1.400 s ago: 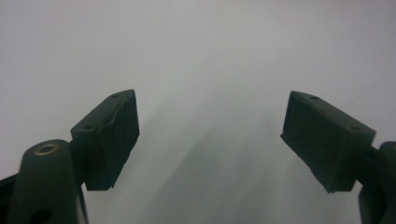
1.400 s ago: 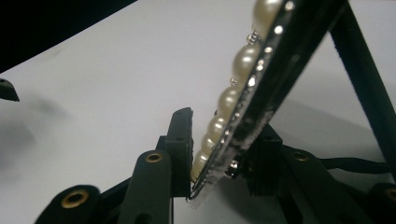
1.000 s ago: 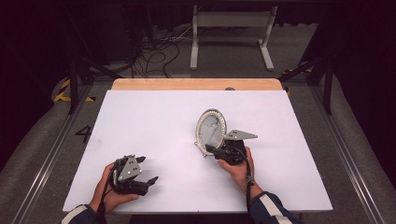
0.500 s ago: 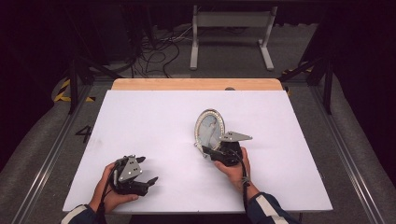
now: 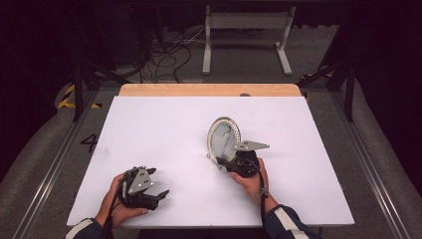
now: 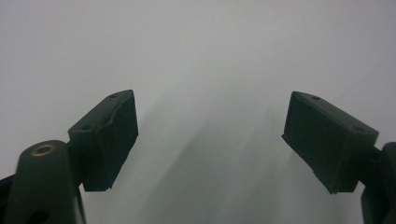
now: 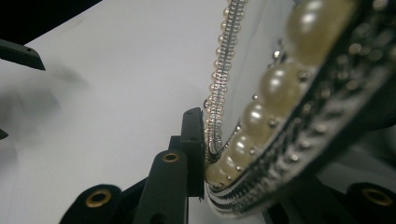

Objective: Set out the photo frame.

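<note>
My R gripper: jaws have just been closing, now clamped on lower rim of the oval pearl-edged picture frame; the rim sits against the left pad in the right gripper view. L gripper: jaws wide apart, nothing between, resting over bare white table near its front-left corner. Frame stands right of table centre, long axis upright, glass face toward me and a bit left. Photo inside too small to make out; frame's top cut off in right gripper view.

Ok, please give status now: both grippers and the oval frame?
Right gripper shut on oval frame, upright on white table. Left gripper open, holding nothing. Nothing in the way.
</note>
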{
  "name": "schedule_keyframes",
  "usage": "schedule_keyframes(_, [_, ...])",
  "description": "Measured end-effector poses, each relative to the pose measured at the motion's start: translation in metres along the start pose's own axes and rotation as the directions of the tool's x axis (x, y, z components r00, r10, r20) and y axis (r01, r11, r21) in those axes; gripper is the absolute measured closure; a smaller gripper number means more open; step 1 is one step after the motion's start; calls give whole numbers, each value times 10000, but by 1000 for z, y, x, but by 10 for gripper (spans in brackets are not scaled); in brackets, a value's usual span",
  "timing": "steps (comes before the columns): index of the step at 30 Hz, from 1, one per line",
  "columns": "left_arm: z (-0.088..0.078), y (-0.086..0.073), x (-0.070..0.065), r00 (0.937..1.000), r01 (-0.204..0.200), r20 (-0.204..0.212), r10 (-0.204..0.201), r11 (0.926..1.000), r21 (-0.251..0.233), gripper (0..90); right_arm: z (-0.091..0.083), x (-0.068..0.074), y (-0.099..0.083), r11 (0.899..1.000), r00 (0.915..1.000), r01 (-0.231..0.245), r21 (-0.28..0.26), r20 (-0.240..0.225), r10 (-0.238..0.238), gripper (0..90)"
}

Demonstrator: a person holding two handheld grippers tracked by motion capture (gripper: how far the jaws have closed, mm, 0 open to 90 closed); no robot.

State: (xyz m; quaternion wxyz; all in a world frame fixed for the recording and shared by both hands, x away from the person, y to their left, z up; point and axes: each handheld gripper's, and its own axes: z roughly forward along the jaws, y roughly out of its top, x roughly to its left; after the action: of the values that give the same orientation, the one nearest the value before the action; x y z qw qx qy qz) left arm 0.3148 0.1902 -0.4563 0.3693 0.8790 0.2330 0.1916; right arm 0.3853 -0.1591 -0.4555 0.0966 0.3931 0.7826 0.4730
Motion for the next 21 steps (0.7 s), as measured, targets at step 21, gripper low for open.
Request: schedule_keyframes(21, [22,23,-3,9943,-114,1051,158,9990,-421,184,-17,5,-11,9989,9965,-14,478,-835,54,800])
